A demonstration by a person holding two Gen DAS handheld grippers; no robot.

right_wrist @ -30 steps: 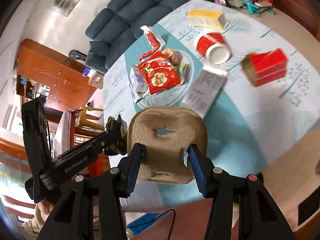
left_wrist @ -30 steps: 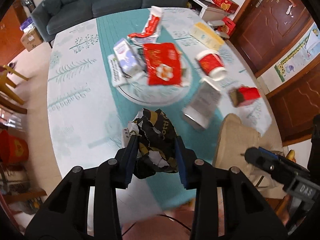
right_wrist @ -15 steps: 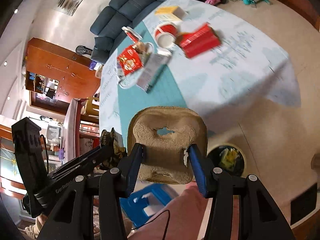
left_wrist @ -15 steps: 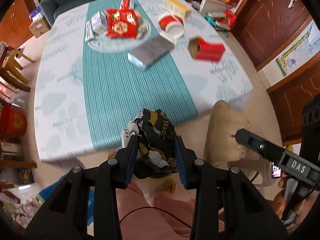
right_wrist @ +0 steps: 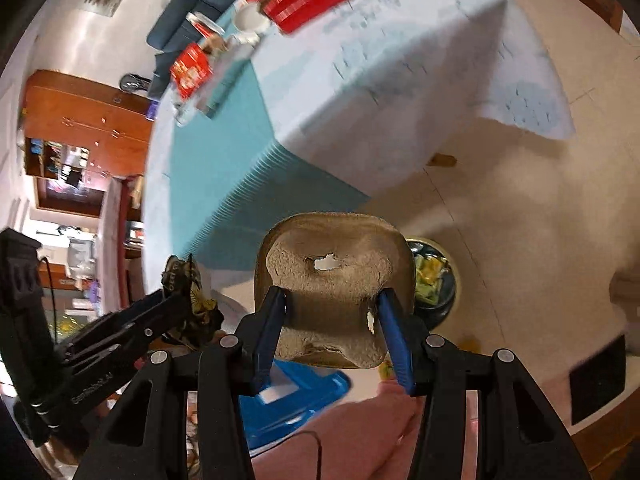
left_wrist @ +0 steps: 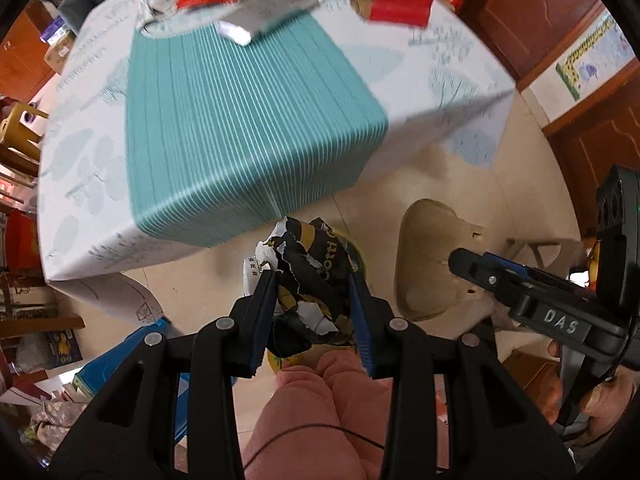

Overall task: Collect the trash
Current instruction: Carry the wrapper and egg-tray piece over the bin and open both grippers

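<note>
Left claw (left_wrist: 312,312) clamped a crumpled black-and-gold foil wrapper (left_wrist: 308,276) at centre frame: light, soft, slippery, best pinched mid-bulk. Right claw (right_wrist: 332,332) gripped a brown moulded-pulp cup tray (right_wrist: 332,276) by its sides: light, stiff, crushable, lower centre, beside the round bin (right_wrist: 434,284).

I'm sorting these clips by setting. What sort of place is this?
Most likely a home living or dining room: a clothed table strewn with snack packaging, a dark sofa behind it, and wooden cabinets.

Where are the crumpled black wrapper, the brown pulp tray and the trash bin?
crumpled black wrapper (left_wrist: 310,276), left wrist view, on its creased middle.
brown pulp tray (right_wrist: 332,300), right wrist view, below its torn hole.
trash bin (right_wrist: 450,280), right wrist view, on its dark rim.
</note>
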